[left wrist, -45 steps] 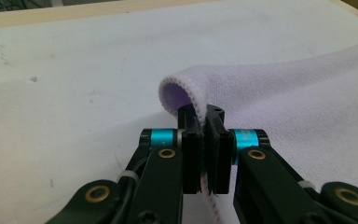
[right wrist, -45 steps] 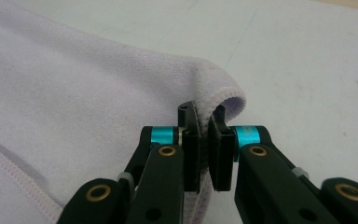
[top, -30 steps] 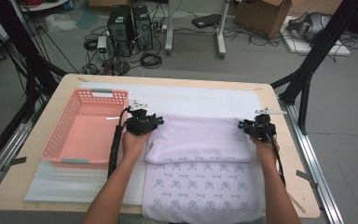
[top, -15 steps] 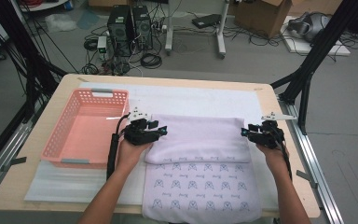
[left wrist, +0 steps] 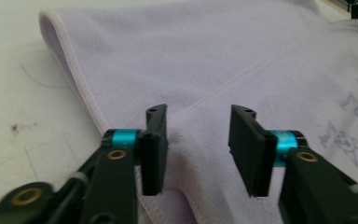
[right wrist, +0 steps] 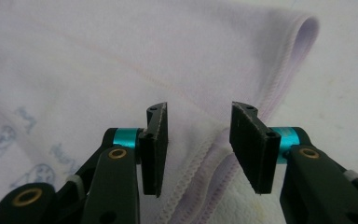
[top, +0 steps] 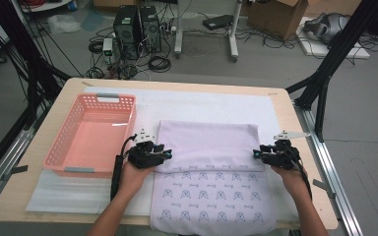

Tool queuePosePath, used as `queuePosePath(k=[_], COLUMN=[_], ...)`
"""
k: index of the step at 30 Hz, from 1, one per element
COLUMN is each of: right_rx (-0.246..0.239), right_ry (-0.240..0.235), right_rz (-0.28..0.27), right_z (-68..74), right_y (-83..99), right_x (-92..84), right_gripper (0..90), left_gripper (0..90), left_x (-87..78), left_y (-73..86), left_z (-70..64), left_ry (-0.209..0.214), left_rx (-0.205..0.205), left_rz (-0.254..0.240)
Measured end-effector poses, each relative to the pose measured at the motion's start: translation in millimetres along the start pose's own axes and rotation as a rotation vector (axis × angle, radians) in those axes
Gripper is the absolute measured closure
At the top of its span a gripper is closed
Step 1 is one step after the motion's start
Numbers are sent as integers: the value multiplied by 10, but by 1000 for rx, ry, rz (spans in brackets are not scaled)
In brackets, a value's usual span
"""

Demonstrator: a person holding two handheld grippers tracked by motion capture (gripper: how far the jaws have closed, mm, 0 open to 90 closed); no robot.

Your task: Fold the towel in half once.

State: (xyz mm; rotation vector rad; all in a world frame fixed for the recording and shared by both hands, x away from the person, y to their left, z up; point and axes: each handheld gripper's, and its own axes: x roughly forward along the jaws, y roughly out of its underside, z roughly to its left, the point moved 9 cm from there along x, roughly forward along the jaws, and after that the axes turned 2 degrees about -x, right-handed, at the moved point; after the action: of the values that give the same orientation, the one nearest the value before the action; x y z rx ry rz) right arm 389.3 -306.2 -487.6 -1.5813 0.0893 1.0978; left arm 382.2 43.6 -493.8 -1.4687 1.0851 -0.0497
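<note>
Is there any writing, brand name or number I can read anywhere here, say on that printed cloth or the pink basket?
No text can be read.
Towel: rows of small blue printed figures with tiny marks beneath, too small and blurred to read.
Pink basket: no label seen.
Computer towers on the floor: no legible marking.
Cardboard box: nothing legible.

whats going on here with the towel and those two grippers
A person is folding a pale lilac towel with small printed figures on a white-covered table. Its far part is folded toward the person over the printed part. The left gripper sits at the left end of the folded edge, the right gripper at the right end. Both have jaws apart over the hem, with nothing pinched; the left jaws have just been closing, the right jaws too. A pink plastic basket stands at left.
</note>
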Motion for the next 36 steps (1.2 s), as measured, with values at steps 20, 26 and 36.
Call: queuePosePath(k=[20, 26, 36], right_rx=[-106, -135, -105], right_ry=[79, 118, 99], right_rz=[-120, -140, -133], right_z=[281, 406, 600], right_y=[195, 225, 481], right_x=[-343, -460, -680], right_gripper=[823, 813, 876], left_gripper=[852, 856, 856], left_x=[-483, -626, -816], left_y=[151, 222, 479], left_z=[-307, -444, -672], left_ry=[77, 94, 112], left_rx=[57, 59, 84], left_rz=[-193, -218, -197])
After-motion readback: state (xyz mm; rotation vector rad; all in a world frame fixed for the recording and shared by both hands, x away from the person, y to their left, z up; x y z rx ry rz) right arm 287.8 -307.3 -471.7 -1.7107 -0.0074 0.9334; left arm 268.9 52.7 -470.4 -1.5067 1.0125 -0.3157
